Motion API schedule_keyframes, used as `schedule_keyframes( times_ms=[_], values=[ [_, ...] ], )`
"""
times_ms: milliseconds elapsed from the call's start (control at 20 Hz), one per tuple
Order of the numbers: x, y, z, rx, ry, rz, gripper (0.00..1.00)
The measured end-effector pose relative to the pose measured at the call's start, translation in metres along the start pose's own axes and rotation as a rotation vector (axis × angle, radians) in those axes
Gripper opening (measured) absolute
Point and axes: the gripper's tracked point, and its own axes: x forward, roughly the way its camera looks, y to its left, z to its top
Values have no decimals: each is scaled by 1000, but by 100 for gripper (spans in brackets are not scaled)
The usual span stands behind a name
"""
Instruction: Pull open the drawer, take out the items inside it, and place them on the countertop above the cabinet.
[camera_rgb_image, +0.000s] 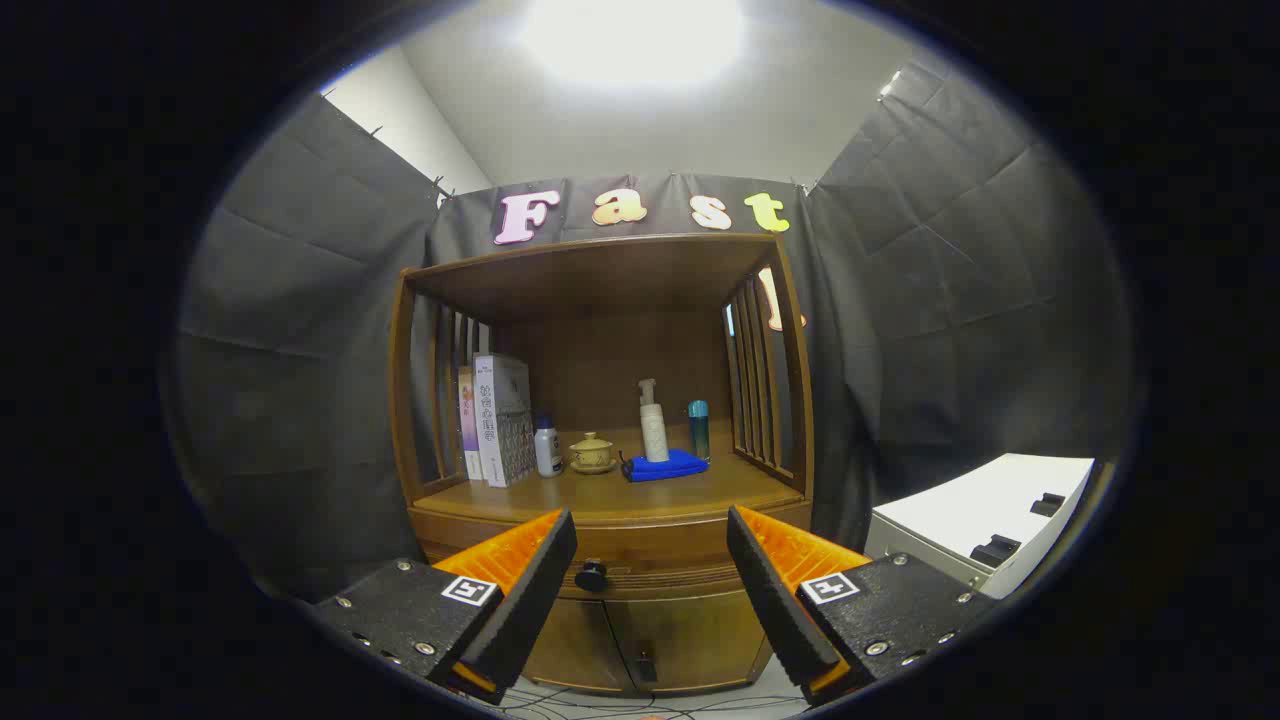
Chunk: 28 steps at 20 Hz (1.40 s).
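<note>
A wooden cabinet stands ahead against the booth wall, with an open shelf on top and a countertop. Below the countertop the drawer front is closed, with a dark round knob on it. My gripper is open, its fingers spread wide some way in front of the cabinet. The knob shows between the fingers, closer to the left one. Nothing is held. The drawer's contents are hidden.
On the countertop stand books, a small white bottle, a yellow lidded cup, a pump bottle on a blue cloth, and a teal bottle. Two cabinet doors sit below the drawer. A white box stands to the right.
</note>
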Motion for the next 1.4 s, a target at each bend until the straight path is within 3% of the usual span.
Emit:
schedule_keyframes(
  times_ms=[1150, 1400],
  values=[
    [9, 12, -20, -4, 1, 50, 95],
    [35, 21, -14, 34, 1, 65, 94]
  ],
)
